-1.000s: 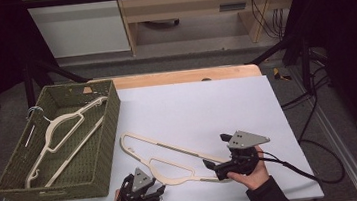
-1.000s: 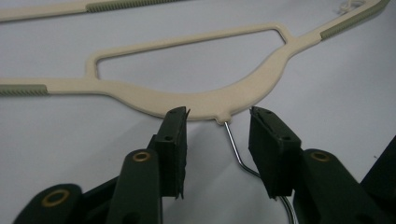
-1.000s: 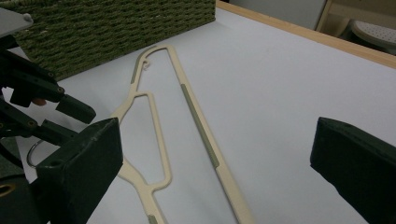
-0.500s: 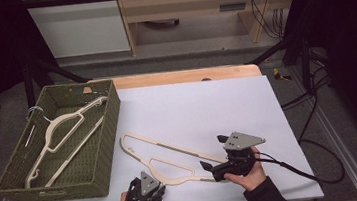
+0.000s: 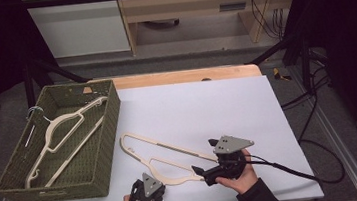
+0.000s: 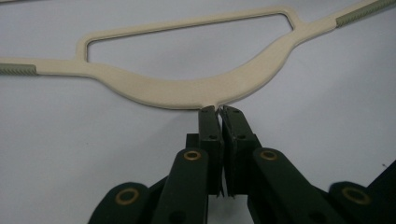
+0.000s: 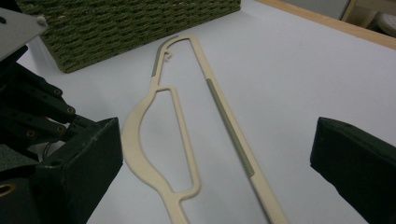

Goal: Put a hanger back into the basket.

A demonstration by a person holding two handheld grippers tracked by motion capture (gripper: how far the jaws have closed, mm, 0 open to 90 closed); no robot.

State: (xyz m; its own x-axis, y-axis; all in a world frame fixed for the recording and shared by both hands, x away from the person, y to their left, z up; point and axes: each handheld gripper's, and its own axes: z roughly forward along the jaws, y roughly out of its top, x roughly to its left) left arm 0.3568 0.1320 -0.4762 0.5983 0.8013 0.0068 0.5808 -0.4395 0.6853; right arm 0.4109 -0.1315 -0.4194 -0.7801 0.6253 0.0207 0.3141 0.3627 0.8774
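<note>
A cream hanger lies flat on the white table, running from beside the basket toward the near edge. In the left gripper view, my left gripper is shut right at the middle of the hanger's curved neck, pinching a small stub there. In the high view, that gripper sits at the near edge. My right gripper is open, its jaws spread wide on either side of the hanger's near end. Nothing is touching the pads.
A green woven basket stands at the left, holding another cream hanger with a metal hook. The basket wall stands beyond the hanger's far tip. Bare white tabletop extends to the right and back.
Both grippers have shifted slightly toward the near edge. The hanger has stayed about where it was.
</note>
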